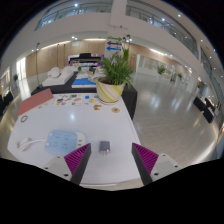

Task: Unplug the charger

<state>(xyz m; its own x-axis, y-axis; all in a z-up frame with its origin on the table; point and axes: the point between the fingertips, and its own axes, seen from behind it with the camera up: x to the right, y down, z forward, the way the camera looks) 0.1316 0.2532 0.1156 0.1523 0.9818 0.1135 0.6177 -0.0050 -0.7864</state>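
A small dark block, likely the charger (103,148), lies on the white table (120,125) just ahead of my fingers, nearer the left one. My gripper (112,156) is open and empty, low over the table's near part. The left pad (79,158) and right pad (146,158) stand wide apart. I cannot make out a socket or the charger's plug end. A thin white cable (30,143) lies on the table to the far left.
A light blue object (62,138) lies left of the charger. A potted green plant (114,80) stands at the table's far side. A pink flat item (35,100) lies at the far left. Small round things lie near the pot. Open floor lies to the right.
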